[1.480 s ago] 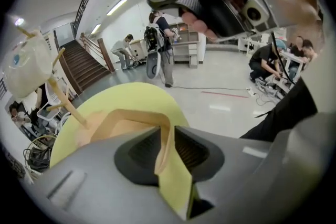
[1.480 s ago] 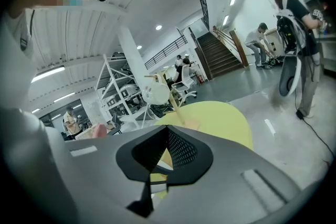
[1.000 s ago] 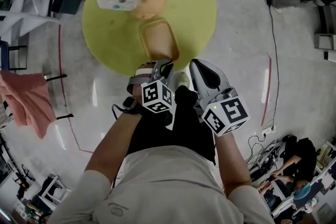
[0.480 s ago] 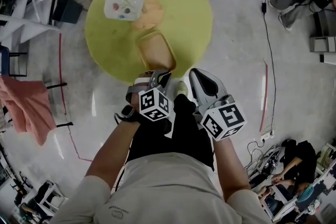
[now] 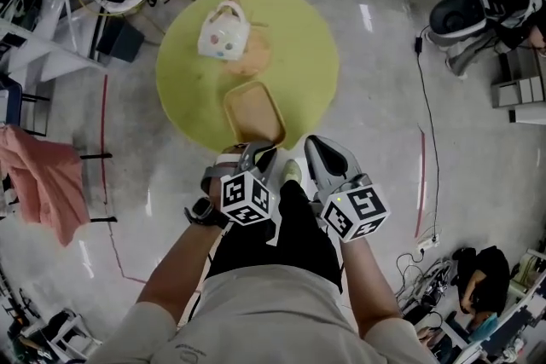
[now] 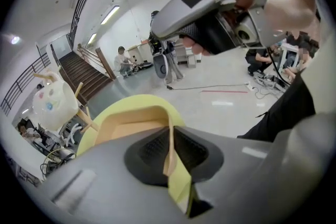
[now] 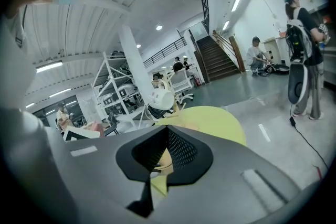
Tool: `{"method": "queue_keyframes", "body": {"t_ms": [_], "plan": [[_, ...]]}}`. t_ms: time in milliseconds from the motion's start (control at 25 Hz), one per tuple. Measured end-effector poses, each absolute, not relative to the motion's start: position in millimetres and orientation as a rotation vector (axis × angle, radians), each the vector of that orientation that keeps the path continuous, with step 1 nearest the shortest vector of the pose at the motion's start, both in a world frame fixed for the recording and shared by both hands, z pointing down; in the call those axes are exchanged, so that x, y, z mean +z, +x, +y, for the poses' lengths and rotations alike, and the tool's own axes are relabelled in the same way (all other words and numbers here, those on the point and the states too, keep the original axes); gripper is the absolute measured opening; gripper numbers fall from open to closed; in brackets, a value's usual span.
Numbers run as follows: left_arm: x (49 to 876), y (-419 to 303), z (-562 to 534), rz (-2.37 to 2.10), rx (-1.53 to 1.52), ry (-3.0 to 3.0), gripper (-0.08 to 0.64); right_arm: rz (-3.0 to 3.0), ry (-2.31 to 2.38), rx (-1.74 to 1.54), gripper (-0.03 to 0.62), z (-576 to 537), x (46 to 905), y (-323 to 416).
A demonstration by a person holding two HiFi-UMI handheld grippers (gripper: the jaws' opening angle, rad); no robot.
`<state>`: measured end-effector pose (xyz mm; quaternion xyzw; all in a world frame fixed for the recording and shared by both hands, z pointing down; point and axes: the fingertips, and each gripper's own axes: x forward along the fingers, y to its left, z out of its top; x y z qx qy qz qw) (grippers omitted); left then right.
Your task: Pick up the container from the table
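**Item:** tan rectangular container (image 5: 253, 111), open-topped, at the near edge of the round yellow bench (image 5: 299, 38). Whether its base is on the bench cannot be told.

**Hold:** left gripper (image 5: 256, 152), fingers closed on the container's thin near wall. The left gripper view shows that wall pinched edge-on between the pads (image 6: 157, 147).

**Spare:** right gripper (image 5: 317, 149), just right of the left. Its fingers are together with nothing between them, clear of the container.

**Nearby:** white handled vessel (image 5: 224, 34), far side of the bench, apart from the container.

**Hazards (judged):**
- One-wall pinch at one end, so the far end may sag on lifting and swivel the wall out of the pads.
- A thin wall may flex, loosening the grip.
- If it slips here, it falls past the bench edge to the floor.
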<state>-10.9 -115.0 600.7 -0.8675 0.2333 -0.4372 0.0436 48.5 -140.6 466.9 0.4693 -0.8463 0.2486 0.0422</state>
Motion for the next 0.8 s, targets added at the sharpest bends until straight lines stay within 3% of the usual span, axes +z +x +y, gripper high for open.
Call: {"method": "queue_keyframes", "body": {"t_ms": [560, 800], "plan": [[499, -69, -136, 0.708, -1.214, -2.677, 0.029, -2.571, 1.465, 0.647, 0.011, -170, 404, -11], [458, -27, -80, 0.669, -1.184, -2.642, 0.029, -2.604, 1.508, 0.572, 0.01, -119, 373, 34]]}}
